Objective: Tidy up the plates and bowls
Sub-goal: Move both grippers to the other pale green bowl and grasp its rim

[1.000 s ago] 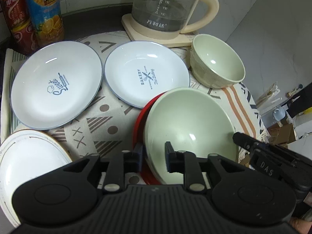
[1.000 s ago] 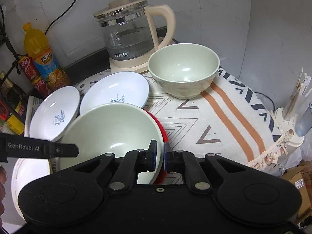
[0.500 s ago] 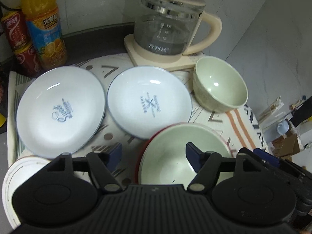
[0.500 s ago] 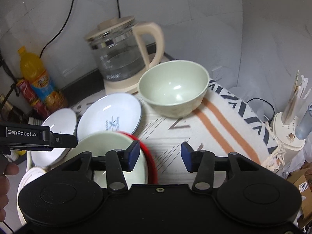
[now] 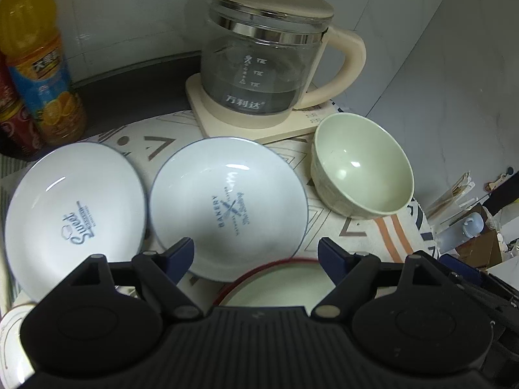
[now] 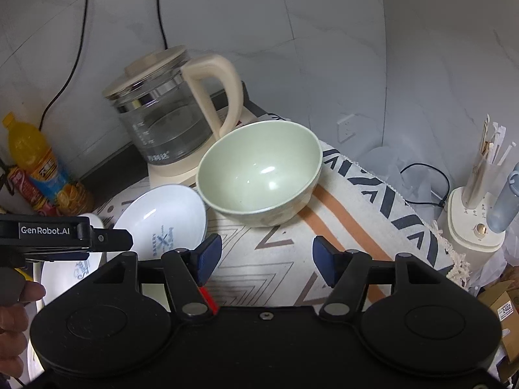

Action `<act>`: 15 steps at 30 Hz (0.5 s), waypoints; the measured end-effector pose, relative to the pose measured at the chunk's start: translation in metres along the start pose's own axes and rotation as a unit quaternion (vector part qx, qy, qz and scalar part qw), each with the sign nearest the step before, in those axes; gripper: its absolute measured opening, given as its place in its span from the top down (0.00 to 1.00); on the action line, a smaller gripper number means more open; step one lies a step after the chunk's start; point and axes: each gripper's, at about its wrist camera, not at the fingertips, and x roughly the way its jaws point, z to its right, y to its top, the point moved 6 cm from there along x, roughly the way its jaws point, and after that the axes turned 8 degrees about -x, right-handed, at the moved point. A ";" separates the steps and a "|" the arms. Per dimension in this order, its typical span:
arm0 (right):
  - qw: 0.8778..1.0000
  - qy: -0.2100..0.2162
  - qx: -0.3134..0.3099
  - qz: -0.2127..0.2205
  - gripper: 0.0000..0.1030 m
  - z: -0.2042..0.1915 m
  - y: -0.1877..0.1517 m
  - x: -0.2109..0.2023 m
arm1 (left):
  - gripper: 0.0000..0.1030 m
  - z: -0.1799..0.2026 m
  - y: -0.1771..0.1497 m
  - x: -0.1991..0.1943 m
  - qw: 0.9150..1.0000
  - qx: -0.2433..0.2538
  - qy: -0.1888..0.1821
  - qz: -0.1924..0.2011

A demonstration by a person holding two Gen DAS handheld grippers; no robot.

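A patterned cloth [image 6: 350, 201] covers the bench, grey marbled wall behind. At the back stands a glass kettle [image 5: 262, 64], with an orange juice bottle [image 5: 35, 74] at far left. Two white plates [image 5: 227, 207] [image 5: 71, 214] lie side by side, a pale green bowl [image 6: 259, 171] just right of them. Another green bowl on a red plate [image 5: 279, 283] sits nearest. The left hand-held gripper [image 5: 256, 253] and right hand-held gripper [image 6: 267, 254] both gape wide, holding nothing.

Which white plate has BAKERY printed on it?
The middle white plate, between the "Sweet" plate and the green bowl.
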 end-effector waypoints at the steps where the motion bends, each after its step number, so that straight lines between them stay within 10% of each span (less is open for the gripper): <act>1: 1.000 0.001 0.005 -0.002 0.40 0.002 0.001 0.003 | 0.21 0.003 0.002 0.002 1.000 0.001 -0.002 0.000; 15: 0.997 -0.013 0.073 -0.027 0.40 0.029 0.023 0.040 | 0.21 0.044 0.029 0.045 1.000 0.012 -0.015 0.001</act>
